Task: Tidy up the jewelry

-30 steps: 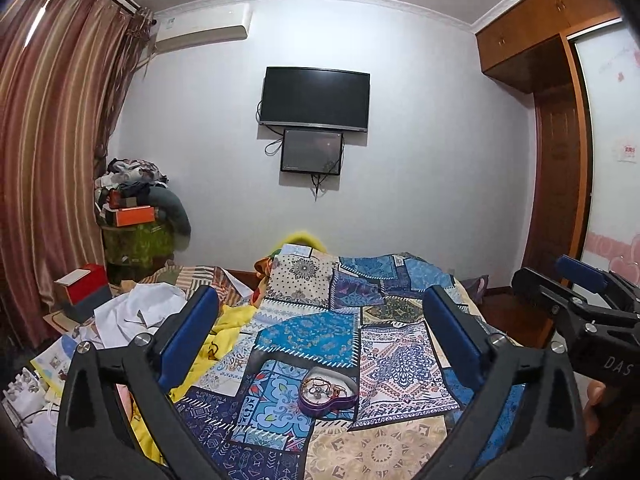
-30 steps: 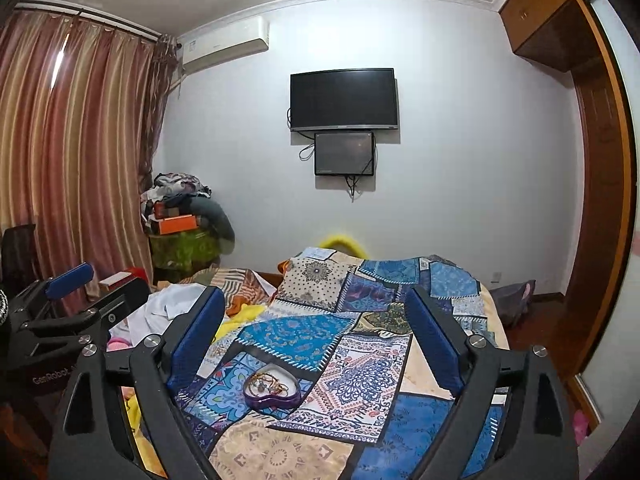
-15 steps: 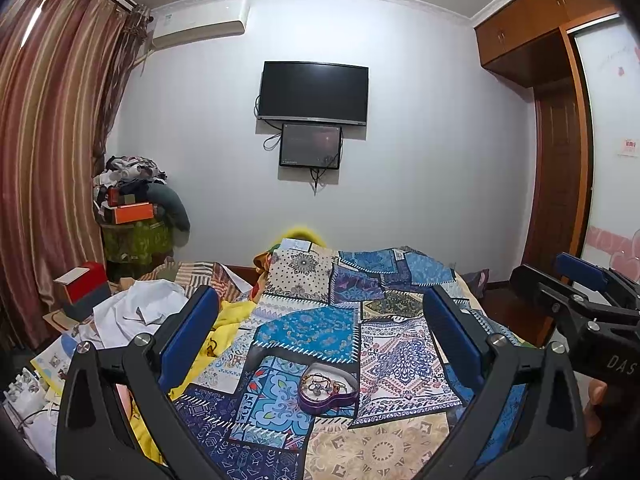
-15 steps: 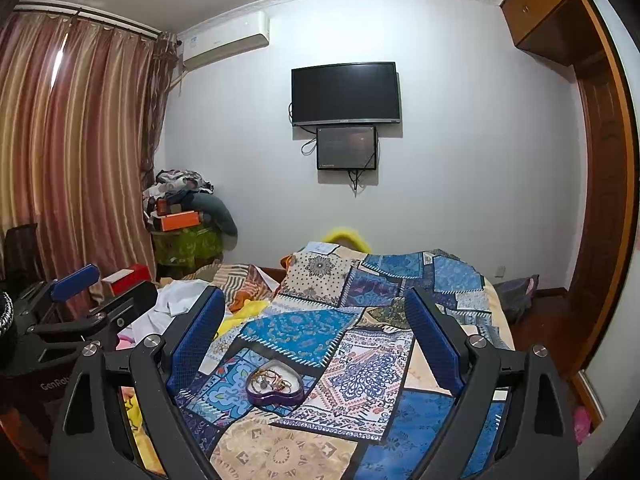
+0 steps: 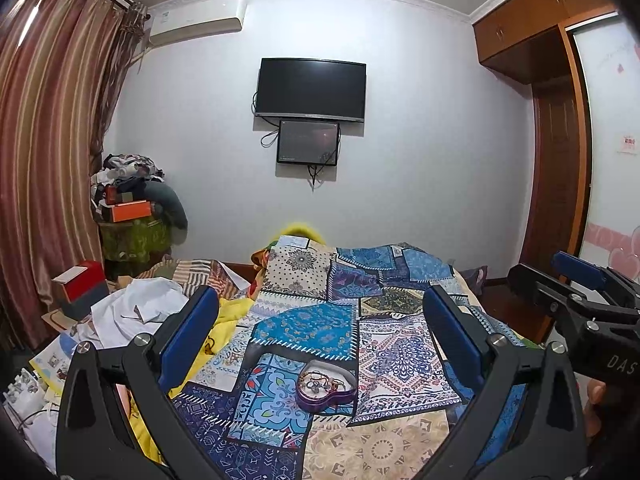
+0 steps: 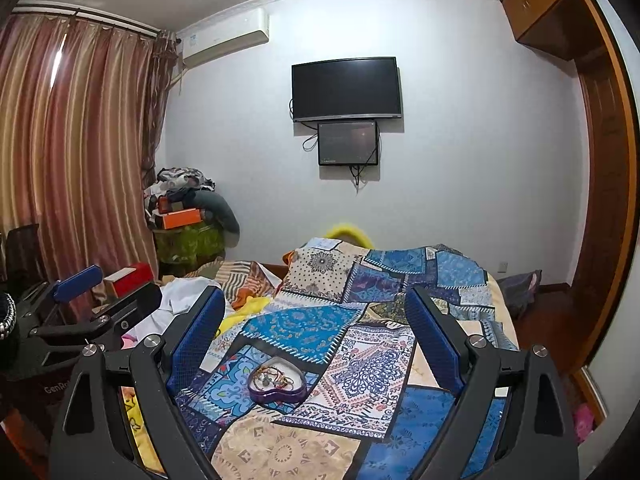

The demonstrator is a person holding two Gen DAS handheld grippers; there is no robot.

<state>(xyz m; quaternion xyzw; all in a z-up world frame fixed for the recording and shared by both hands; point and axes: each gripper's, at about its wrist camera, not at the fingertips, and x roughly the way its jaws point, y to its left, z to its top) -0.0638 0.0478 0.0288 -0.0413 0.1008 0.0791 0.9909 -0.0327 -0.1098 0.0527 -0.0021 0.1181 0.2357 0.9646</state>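
- Hovering above the near end of the bed, the left gripper point(image 5: 320, 332) has its blue pads spread wide with nothing between them; the right gripper point(image 6: 314, 326) is likewise released and empty, held level beside it.
- Both are well apart from the purple heart-shaped tin point(image 5: 326, 386), which sits lidless on the patchwork bedspread point(image 5: 396, 356) near its front edge, roughly midway across.
- Jewelry point(image 6: 274, 376) lies inside the tin: thin chains or bracelets in a loose heap, with what look like small beads; single pieces are too small to tell apart.
- That heap fits either pieces gathered in or pieces waiting to be sorted out, so the step in hand cannot be settled.
- For any reach, I would come down straight over the tin, close slowly on one strand, and brace the rim with the other claw, since the soft quilt may let the tin tip.
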